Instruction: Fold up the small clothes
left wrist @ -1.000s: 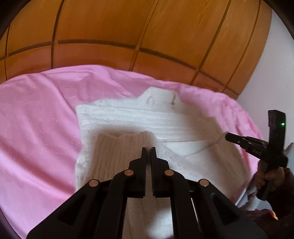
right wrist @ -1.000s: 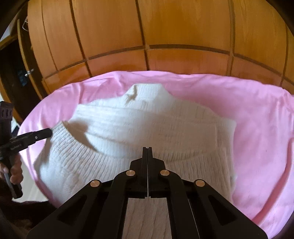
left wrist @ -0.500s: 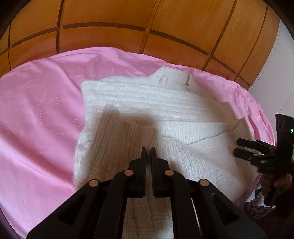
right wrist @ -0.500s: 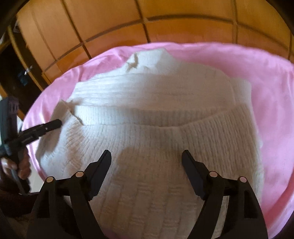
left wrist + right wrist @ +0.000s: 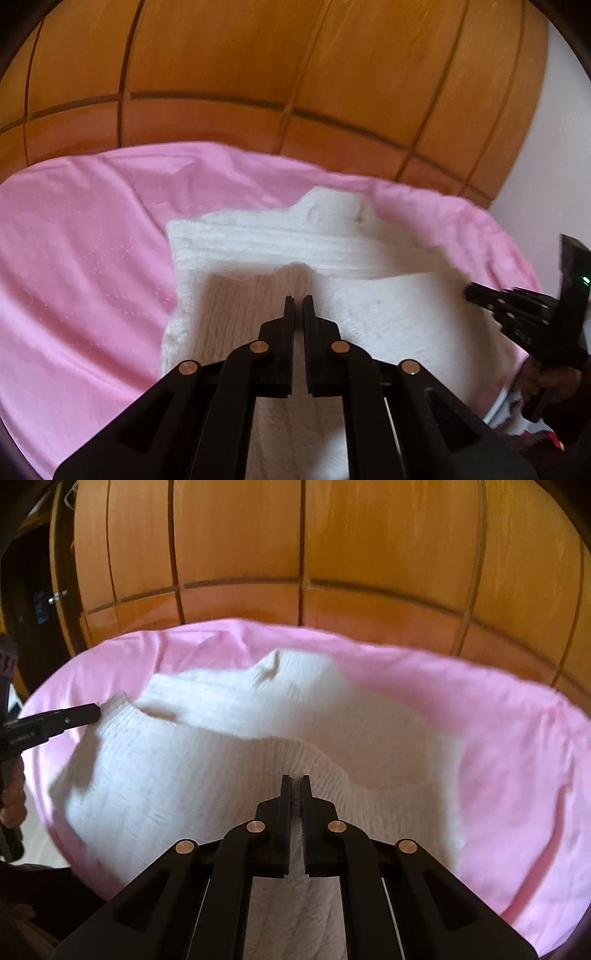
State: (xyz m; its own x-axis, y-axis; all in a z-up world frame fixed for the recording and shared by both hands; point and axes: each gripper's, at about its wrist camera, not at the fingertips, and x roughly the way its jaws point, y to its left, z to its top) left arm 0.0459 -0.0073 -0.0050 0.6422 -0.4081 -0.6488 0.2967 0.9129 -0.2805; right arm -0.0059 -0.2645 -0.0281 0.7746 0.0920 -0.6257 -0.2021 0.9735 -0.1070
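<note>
- Left wrist view: the left gripper [image 5: 298, 301] points down at a white knitted sweater [image 5: 369, 258] that lies on a pink sheet [image 5: 81, 258]. Its fingers are pressed together, with only a thin slit between the tips, and a raised fold of the sweater's knit sits at and under them; they appear to pinch that fold.
- The sweater's collar [image 5: 332, 206] lies beyond the tips, toward the wooden panelling [image 5: 258, 66] behind the sheet.
- Off to the right of the left gripper, the right gripper [image 5: 471, 293] reaches in over the sweater's right edge, held by a hand [image 5: 546, 376]. From this side it looks closed; the picture is blurred there.
- Right wrist view: the right gripper [image 5: 295, 780] has its fingers drawn together on a lifted ridge of the sweater [image 5: 184, 775]; white knit shows in the narrow gap between the pads.
- The collar [image 5: 291, 668] lies beyond and a little left of the tips.
- Far left of the right gripper, the left gripper [image 5: 96, 712] has its closed tip on a raised corner of the sweater, held by a hand [image 5: 13, 794].
- The pink sheet [image 5: 498, 757] spreads to the right, and the wooden panelling [image 5: 369, 546] stands behind.
</note>
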